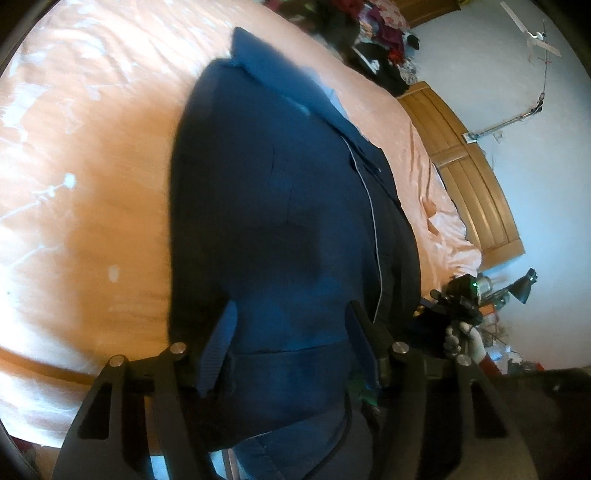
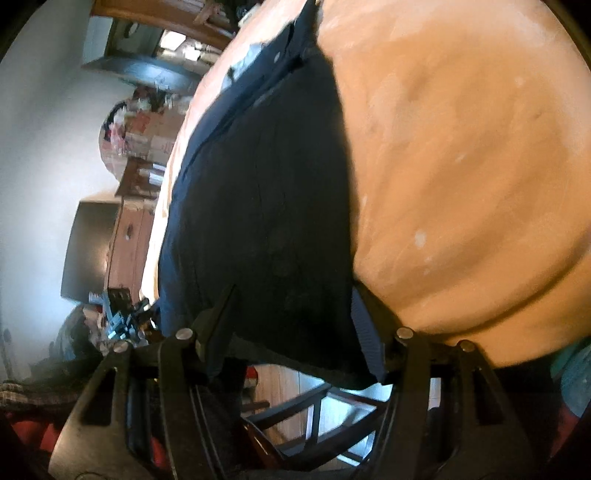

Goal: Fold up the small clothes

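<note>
A dark navy garment [image 1: 277, 184] with a thin white piping line lies spread flat on the orange bedspread [image 1: 92, 147]. My left gripper [image 1: 291, 325] stands open over its near hem, and the cloth fills the wide gap between the blue pads [image 1: 218, 350]. In the right wrist view the same garment [image 2: 266, 184] looks almost black. My right gripper [image 2: 295, 306] is open around its near edge, which hangs slightly past the bed edge. The right gripper [image 1: 458, 295] also shows in the left wrist view, held by a gloved hand [image 1: 463, 339].
A wooden headboard [image 1: 469, 166] stands against the wall behind the bed. A pile of clothes [image 1: 369, 29] lies at the far corner, and a black lamp [image 1: 524, 288] is beside the bed. A wooden dresser [image 2: 129, 229] and a dark chair frame [image 2: 314, 413] stand on the floor.
</note>
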`<state>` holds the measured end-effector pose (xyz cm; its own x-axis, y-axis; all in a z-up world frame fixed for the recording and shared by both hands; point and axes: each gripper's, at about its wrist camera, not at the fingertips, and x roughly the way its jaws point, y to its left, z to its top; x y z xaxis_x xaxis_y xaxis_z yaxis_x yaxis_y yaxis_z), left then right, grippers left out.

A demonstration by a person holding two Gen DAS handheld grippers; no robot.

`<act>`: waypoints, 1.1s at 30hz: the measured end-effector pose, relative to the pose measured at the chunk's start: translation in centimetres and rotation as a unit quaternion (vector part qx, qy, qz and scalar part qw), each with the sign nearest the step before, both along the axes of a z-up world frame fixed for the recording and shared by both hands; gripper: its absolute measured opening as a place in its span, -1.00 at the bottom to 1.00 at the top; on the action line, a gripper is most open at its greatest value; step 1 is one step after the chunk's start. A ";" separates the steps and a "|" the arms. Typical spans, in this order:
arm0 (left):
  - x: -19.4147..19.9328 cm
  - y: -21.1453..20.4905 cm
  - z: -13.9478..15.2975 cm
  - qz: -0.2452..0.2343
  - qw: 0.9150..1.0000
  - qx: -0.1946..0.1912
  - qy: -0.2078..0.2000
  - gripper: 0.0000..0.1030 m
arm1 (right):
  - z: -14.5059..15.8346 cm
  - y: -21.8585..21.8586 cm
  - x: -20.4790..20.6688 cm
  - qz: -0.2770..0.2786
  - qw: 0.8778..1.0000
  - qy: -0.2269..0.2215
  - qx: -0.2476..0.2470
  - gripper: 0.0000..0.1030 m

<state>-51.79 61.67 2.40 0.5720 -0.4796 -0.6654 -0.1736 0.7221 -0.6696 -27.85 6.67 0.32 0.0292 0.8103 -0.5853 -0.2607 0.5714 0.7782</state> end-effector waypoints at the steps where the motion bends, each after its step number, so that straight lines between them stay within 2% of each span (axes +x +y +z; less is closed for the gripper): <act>1: 0.1 0.0 0.0 0.003 1.000 -0.001 0.000 0.19 | 0.1 -0.4 0.2 -0.009 1.000 -0.002 0.006 0.17; 4: 0.1 0.7 -0.7 0.019 1.000 -0.018 -0.003 0.17 | 0.0 -0.7 0.7 -0.017 1.000 -0.003 0.002 0.17; 8: -0.1 1.4 -1.1 0.031 0.999 -0.035 -0.008 0.14 | -1.1 1.1 0.5 0.017 1.000 0.017 0.002 0.17; 16: -0.6 0.9 -0.8 0.016 0.998 -0.058 -0.020 0.08 | -1.6 3.2 -2.1 0.069 0.997 0.031 -0.001 0.18; 20: -0.7 0.9 -0.5 0.009 0.998 -0.061 -0.028 -0.13 | -0.7 2.9 -2.4 0.069 0.997 0.018 -0.002 0.18; 23: -0.7 1.3 -0.9 0.013 0.998 -0.063 -0.028 -0.25 | -1.6 3.5 -2.4 0.075 0.997 0.027 -0.013 0.18; 26: -0.4 1.4 -1.8 0.018 0.997 -0.064 -0.025 -0.49 | -2.5 4.9 -2.9 0.097 0.994 0.041 -0.022 0.20; 28: -0.5 1.4 -1.7 0.018 0.998 -0.059 -0.027 -0.71 | -2.2 5.2 -3.7 0.108 0.993 0.033 -0.023 0.21; 29: -0.6 1.4 -1.6 0.016 0.998 -0.060 -0.031 -0.89 | -2.0 5.0 -3.8 0.107 0.994 0.030 -0.021 0.21; 33: -1.0 1.5 -2.1 0.020 0.998 -0.054 -0.027 -0.93 | -2.4 4.5 -3.7 0.092 0.995 0.033 -0.019 0.15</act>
<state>-52.76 63.15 0.27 0.6260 -0.5231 -0.5784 -0.1618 0.6384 -0.7525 -31.57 11.12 -2.10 -0.1569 0.7755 -0.6115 -0.3118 0.5486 0.7757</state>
